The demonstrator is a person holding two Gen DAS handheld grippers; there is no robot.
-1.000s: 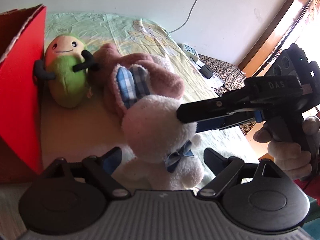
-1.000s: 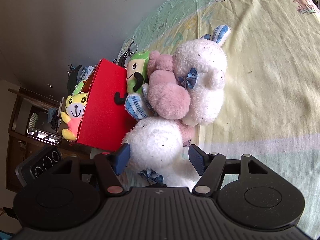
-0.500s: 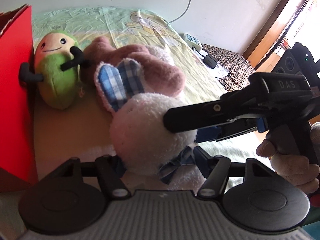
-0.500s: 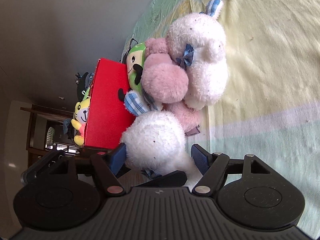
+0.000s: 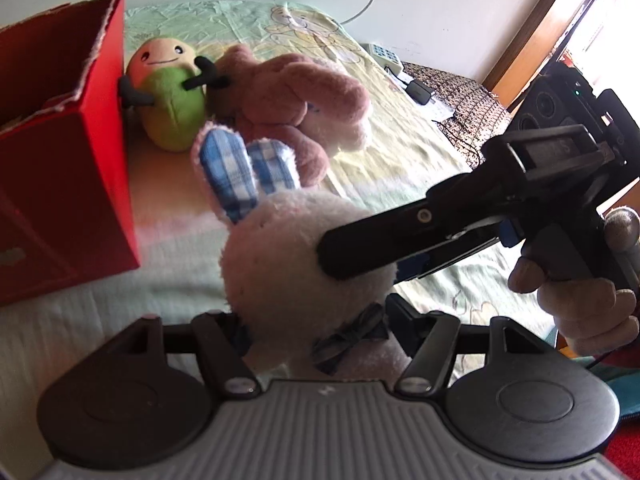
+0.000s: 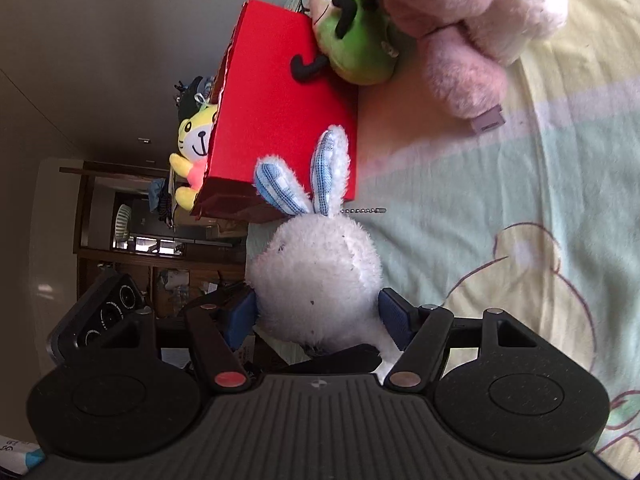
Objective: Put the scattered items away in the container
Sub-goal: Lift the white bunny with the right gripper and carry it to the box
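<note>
The white bunny [image 6: 316, 276] hung off the bedsheet [image 6: 500, 220], pinched between both tongs: left gripper [image 5: 316, 332] clamped low at its bow, right gripper [image 6: 316, 316] squeezing its head, closing further, sharing the bulky toy toward the red box [image 5: 60, 184] ahead-left

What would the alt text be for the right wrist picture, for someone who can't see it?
A white plush rabbit with blue checked ears is held between the right gripper's two fingers, above a bed with a pale green and yellow sheet. Beyond it stands a red box with a yellow toy peeking out; a green plush and a pink plush lie beside the box.
</note>
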